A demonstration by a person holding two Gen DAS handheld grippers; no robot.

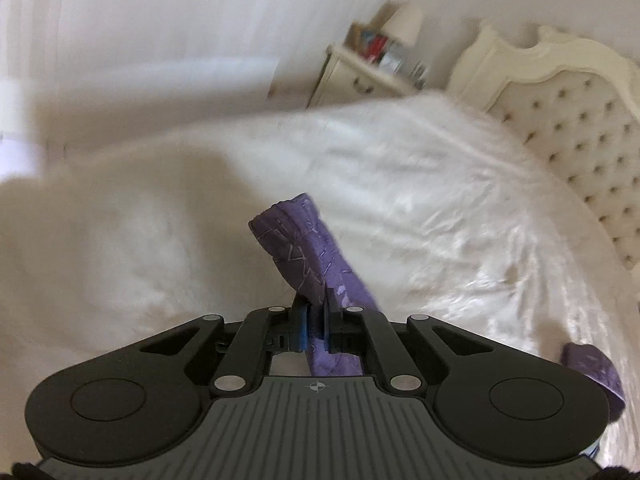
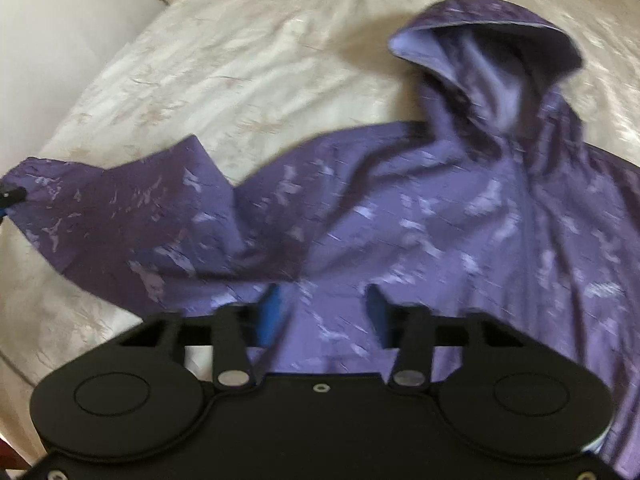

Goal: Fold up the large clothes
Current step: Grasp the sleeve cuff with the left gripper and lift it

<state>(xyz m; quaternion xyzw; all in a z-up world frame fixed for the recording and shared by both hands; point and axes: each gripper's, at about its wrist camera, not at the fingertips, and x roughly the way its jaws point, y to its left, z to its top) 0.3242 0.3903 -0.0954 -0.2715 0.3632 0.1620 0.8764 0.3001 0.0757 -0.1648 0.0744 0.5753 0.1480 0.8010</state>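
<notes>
Sleeve-fold stage: left wrist view, left gripper (image 1: 316, 322) clamped on purple sleeve (image 1: 304, 248) above white bedspread (image 1: 420, 200); right wrist view, right gripper (image 2: 322, 312) apart over hooded garment (image 2: 460, 220), likely next pinning cloth while sleeve crosses inward.

cream bedspread (image 1: 420, 184), tufted headboard (image 1: 568, 120), nightstand (image 1: 360, 76), lamp (image 1: 408, 24)

One purple patterned hooded garment (image 2: 440, 208), ahead of both claws. One cream satin bedspread (image 1: 400, 200) beneath. One tufted cream headboard (image 1: 580, 128); one cream nightstand (image 1: 360, 76), far ahead.
</notes>
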